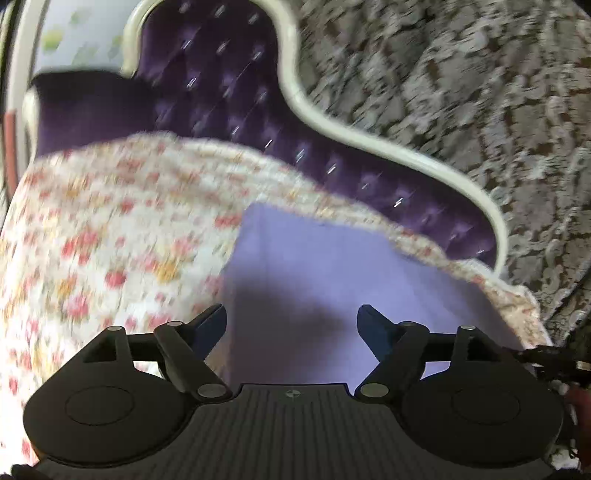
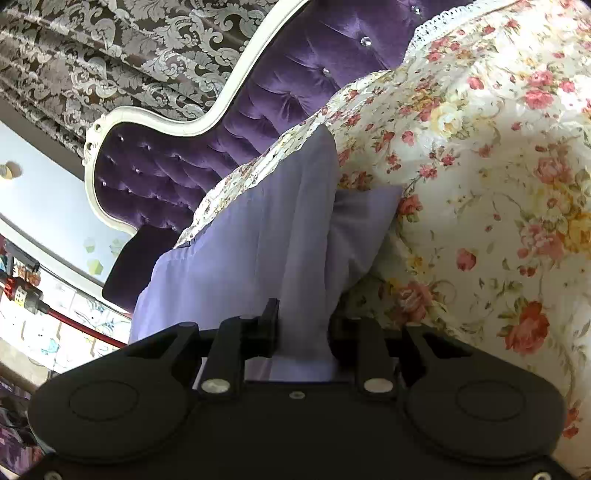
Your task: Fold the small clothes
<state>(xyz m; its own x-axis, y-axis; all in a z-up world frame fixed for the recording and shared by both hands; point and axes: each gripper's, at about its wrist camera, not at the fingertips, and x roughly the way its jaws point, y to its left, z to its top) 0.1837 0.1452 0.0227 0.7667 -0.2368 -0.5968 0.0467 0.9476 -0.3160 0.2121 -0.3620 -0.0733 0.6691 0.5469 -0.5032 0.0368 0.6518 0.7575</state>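
A small lavender garment (image 1: 332, 266) lies on a floral bedspread (image 1: 92, 240). My left gripper (image 1: 291, 317) hovers just over its near part. The jaws stand wide open with nothing between them, and their shadow falls on the cloth. In the right wrist view the same lavender garment (image 2: 258, 240) runs from the bedspread (image 2: 480, 184) up into my right gripper (image 2: 304, 328). That gripper is shut on a bunched fold of it, and a flap of the cloth sticks out to the right. The left wrist view is blurred.
A purple tufted headboard (image 1: 221, 92) with a curved white frame borders the bed (image 2: 184, 166). Behind it hangs a brown and silver patterned curtain (image 1: 461, 92), also in the right wrist view (image 2: 110, 48). A lace edge (image 2: 443, 18) trims the bedspread.
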